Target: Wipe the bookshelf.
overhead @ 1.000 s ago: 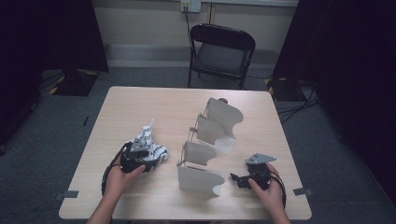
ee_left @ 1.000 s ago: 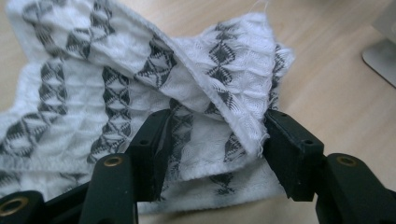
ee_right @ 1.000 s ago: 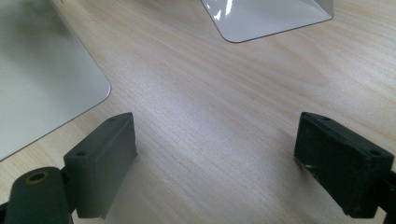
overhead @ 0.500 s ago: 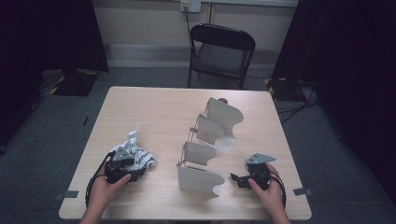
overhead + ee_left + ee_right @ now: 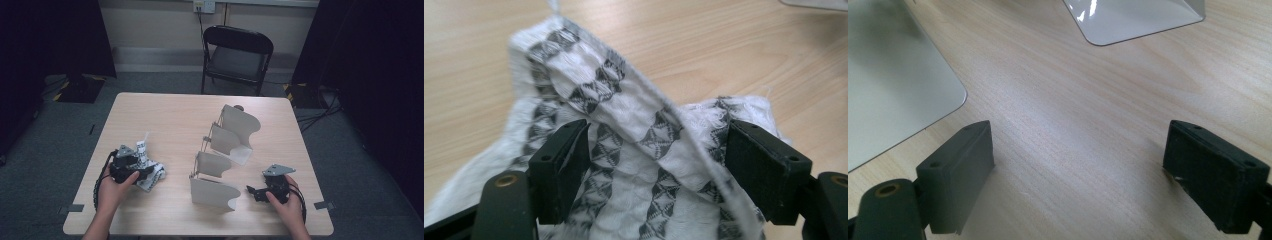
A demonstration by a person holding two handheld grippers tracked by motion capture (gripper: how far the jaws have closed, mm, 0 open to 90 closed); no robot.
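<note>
Resting near the table's (image 5: 165, 115) front left corner, the left gripper (image 5: 131, 167) has come back toward the person compared with a second ago, when it held the cloth (image 5: 150, 172) up closer to the middle of the table. Its jaws have just been opening; they now stand apart on either side of the cloth, which lies loose between them without being pinched. The cloth has come down with the hand and now lies crumpled on the wood, just in front of that gripper. The right gripper (image 5: 260, 191) has stayed where it was at the front right, jaws spread wide over bare table with nothing between them.

One cloth, two grippers, and four curved grey stands (image 5: 214, 192) set in a row from front to back across the middle of the table. One black folding chair (image 5: 237, 55) sits behind the table.

The cloth (image 5: 624, 130) is white, woven, with columns of dark grey diamond shapes; it is folded over itself in soft ridges, one edge raised across the middle in the left gripper view.
</note>
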